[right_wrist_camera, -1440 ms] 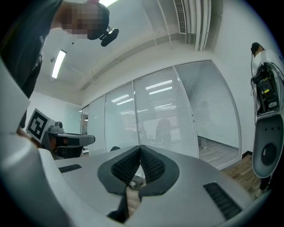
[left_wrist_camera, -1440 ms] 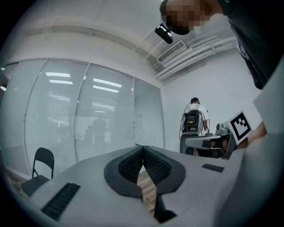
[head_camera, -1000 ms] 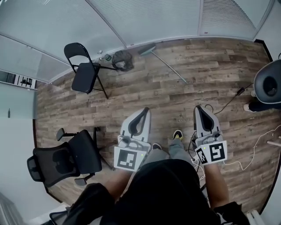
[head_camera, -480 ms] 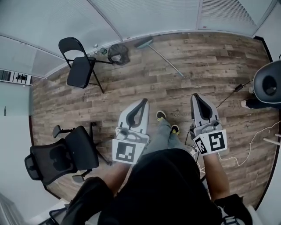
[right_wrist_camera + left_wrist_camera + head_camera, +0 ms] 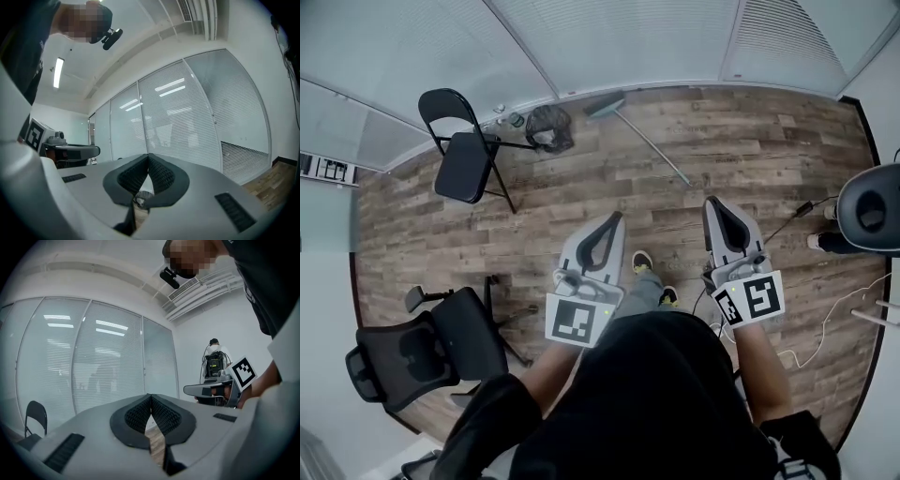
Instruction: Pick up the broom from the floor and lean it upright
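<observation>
The broom (image 5: 645, 142) lies flat on the wooden floor (image 5: 750, 141) at the far side of the room. Its brush head is close to the foot of the glass wall (image 5: 628, 37), its thin handle runs slantwise out toward the right, and it is well apart from both tools. The left tool (image 5: 612, 221) and the right tool (image 5: 715, 206) are held level in front of the person's body, side by side with a gap between them, both pointing toward the wall. In the left gripper view the two ribbed pads meet at their tips, with only a sliver of floor showing lower down where the jaws curve apart; nothing is between them. The right gripper view shows the same: jaws closed tip to tip, holding nothing. Left of the brush head sits a dark bundle (image 5: 548, 127) — possibly a bag or a wire basket, too small to tell — and beside that stands a black folding chair (image 5: 459, 155), unfolded. A black office chair (image 5: 431, 347) is at the lower left, near the person. The person's shoes (image 5: 642, 261) show on the floor between the tools, and a thin cable (image 5: 787, 220) trails across the boards at the right.
</observation>
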`<move>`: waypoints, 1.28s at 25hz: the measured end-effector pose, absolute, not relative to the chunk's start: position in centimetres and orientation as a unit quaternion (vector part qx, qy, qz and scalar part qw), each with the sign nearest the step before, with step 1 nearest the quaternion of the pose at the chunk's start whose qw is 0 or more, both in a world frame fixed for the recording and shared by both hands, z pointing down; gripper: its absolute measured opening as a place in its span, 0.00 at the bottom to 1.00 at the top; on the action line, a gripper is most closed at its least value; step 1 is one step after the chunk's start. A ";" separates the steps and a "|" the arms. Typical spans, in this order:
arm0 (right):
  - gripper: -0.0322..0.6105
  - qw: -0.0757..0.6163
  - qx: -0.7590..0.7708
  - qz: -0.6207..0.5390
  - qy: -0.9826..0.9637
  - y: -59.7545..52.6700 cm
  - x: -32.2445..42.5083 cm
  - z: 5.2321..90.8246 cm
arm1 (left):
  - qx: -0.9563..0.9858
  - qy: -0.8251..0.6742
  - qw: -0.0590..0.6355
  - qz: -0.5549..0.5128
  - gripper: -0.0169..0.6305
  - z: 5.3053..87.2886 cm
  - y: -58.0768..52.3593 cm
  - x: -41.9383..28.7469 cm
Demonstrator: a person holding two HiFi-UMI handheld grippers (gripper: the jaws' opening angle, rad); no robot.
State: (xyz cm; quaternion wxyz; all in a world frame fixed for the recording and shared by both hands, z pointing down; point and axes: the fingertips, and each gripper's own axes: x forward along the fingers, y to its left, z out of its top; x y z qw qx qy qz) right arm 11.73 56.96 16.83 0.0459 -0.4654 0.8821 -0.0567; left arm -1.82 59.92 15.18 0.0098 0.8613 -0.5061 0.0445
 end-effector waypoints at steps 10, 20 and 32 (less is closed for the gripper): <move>0.07 0.039 -0.471 -0.075 0.878 49.7 8.2 16.9 | 0.863 -0.504 0.029 0.017 0.06 15.3 52.5 -5.6; 0.07 0.024 -0.470 -0.064 0.880 47.0 7.1 16.8 | 0.865 -0.501 0.037 0.002 0.06 15.1 49.2 -6.2; 0.07 0.030 -0.463 -0.077 0.882 39.9 9.2 17.6 | 0.859 -0.510 0.035 0.011 0.06 14.7 41.9 -4.1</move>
